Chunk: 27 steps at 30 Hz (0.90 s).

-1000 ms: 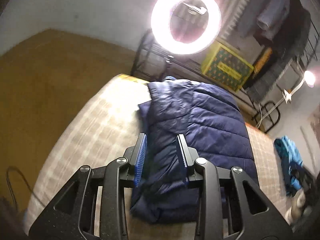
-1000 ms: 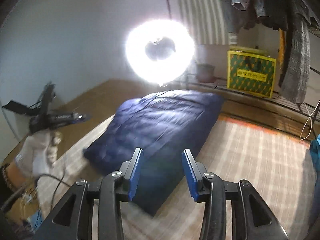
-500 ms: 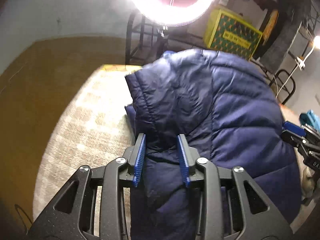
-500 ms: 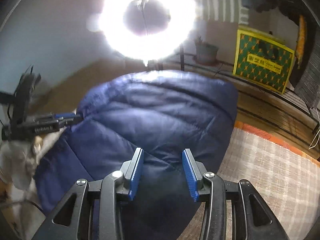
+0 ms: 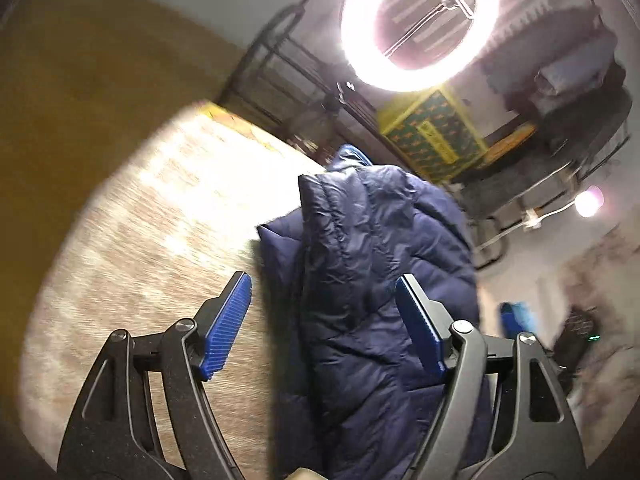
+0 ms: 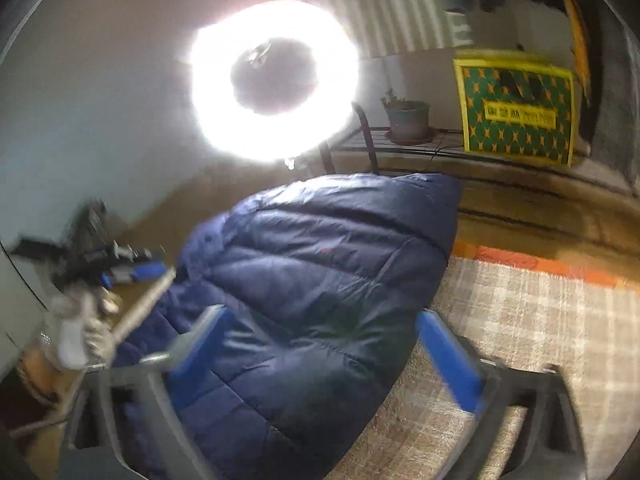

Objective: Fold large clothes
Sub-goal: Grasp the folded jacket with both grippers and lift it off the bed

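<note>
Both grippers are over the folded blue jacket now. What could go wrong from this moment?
1. Both the left gripper and the right gripper are opening over the puffy jacket; released, its padding may spring the fold open.
2. The jacket's far end lies near the checked mat's orange edge, so a push could slide it off.

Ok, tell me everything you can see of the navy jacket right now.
The jacket is a dark navy puffer, quilted in stitched panels, its shell looking slick and slightly shiny. It lies folded into a thick bundle on the checked mat, one layer stacked on another with a raised edge at its far end. Part of it lies between each gripper's fingers: the left gripper and right gripper are both opening, their blue pads clear of the fabric.
</note>
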{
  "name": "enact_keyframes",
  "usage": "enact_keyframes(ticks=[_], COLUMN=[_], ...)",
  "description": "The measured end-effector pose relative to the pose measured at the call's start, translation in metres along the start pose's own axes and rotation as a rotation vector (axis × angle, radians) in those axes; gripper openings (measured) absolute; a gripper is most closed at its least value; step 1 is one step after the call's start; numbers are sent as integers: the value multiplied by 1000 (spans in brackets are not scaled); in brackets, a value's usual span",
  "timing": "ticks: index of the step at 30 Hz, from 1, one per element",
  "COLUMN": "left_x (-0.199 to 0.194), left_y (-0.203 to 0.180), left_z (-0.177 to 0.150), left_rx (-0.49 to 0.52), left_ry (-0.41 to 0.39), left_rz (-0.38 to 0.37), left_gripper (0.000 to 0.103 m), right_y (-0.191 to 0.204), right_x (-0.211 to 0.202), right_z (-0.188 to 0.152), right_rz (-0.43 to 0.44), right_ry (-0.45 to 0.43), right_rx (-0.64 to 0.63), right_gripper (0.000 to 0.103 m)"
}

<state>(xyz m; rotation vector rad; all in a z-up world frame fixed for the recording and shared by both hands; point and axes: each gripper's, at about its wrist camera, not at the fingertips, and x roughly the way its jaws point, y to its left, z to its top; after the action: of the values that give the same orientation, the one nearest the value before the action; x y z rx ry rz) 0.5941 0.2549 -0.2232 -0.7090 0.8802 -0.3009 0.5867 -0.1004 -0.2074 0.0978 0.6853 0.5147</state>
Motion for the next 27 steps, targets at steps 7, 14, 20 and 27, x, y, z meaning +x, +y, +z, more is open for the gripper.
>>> enact_keyframes(ticks=[7,14,20,27], left_x=[33,52,64,71], left_y=[16,27,30,24], left_z=[5,15,28,32], left_rx=[-69,-105,-114,-63], left_ry=[124,113,102,130], left_rz=[-59,-106,-151,-143], left_gripper=[78,78,78,78], right_y=[-36,-60,-78,-72], right_x=[19,47,70,85], right_z=[1,-7,-11,-5], right_rz=[65,210,267,265], right_ry=[105,159,176,183], right_rx=[124,257,371,364], right_gripper=[103,97,86,80])
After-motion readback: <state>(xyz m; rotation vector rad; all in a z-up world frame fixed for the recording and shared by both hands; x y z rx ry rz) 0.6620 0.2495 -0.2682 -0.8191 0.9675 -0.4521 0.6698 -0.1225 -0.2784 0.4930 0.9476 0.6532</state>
